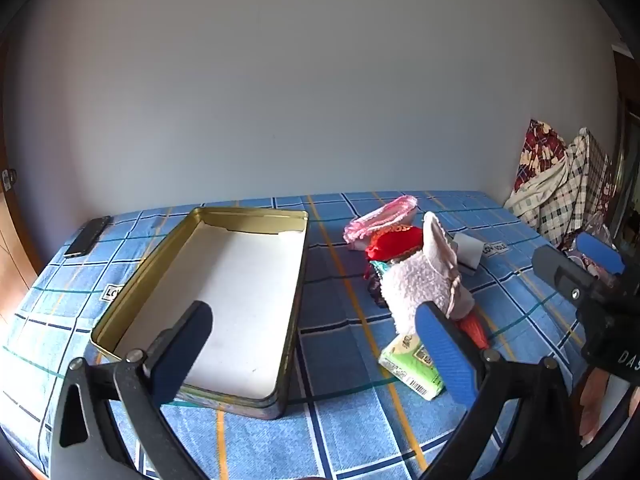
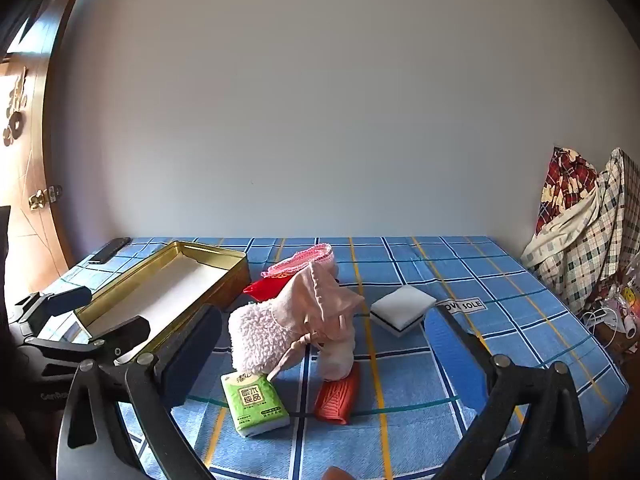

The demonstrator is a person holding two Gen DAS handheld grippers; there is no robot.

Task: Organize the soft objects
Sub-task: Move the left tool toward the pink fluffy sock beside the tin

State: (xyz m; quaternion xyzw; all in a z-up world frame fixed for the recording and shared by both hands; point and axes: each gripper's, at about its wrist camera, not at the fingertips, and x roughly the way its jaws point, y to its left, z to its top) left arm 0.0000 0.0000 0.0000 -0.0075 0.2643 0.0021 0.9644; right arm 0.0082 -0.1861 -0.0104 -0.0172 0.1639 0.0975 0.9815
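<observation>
Right wrist view is showing the right tool [image 2: 323, 344] gaping wide and empty over the fluffy pouch [image 2: 280, 328], which is leaning on the table [image 2: 500, 280] beside the tin [image 2: 224, 280]. Its cord is probably snagging neighbours; the left tool [image 1: 312, 340] is gaping empty too.

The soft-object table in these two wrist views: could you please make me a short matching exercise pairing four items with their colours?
Items:
1. tissue pack
2. sponge
3. tin box
4. fluffy pouch

Colours:
a. gold rim, white inside
b. green and white
c. pale pink
d. white with a dark underside

Pairs: 1-b, 2-d, 3-a, 4-c
</observation>
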